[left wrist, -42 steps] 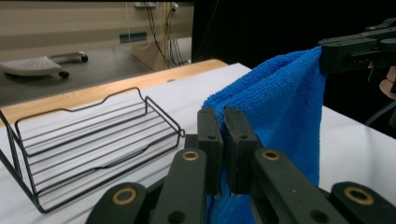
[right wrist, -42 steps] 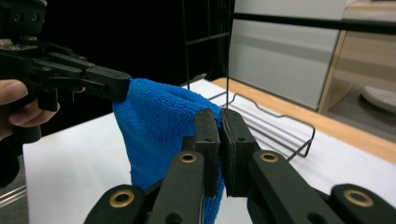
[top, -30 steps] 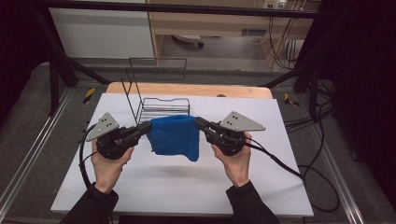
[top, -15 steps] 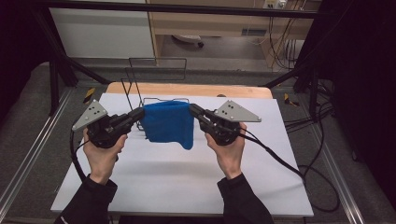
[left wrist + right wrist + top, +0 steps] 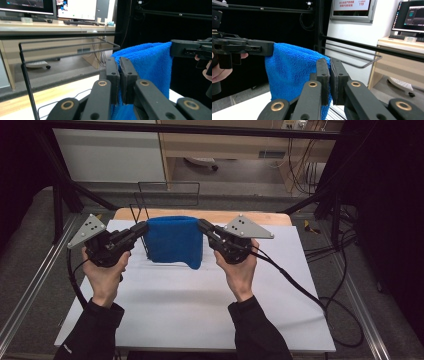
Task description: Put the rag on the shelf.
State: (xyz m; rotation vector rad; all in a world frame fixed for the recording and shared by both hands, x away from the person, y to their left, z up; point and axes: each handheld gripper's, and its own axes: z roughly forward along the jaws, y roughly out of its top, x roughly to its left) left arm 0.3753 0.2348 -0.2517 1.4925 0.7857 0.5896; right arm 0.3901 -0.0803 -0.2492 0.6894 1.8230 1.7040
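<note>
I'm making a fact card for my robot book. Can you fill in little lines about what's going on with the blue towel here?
thing held: blue towel, folded, hanging down
left gripper: shut on the towel's left top corner
right gripper: shut on the towel's right top corner
towel height: lifted above the white table, not touching it
nearby: black wire rack, just behind the towel
towel and rack: whether they touch cannot be told
hands: one on each gripper, coming in from the near edge

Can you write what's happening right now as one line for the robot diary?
left gripper: shut on blue towel | right gripper: shut on blue towel | towel: held up, spread between both, hanging | black wire rack: right behind | white table: below
</note>
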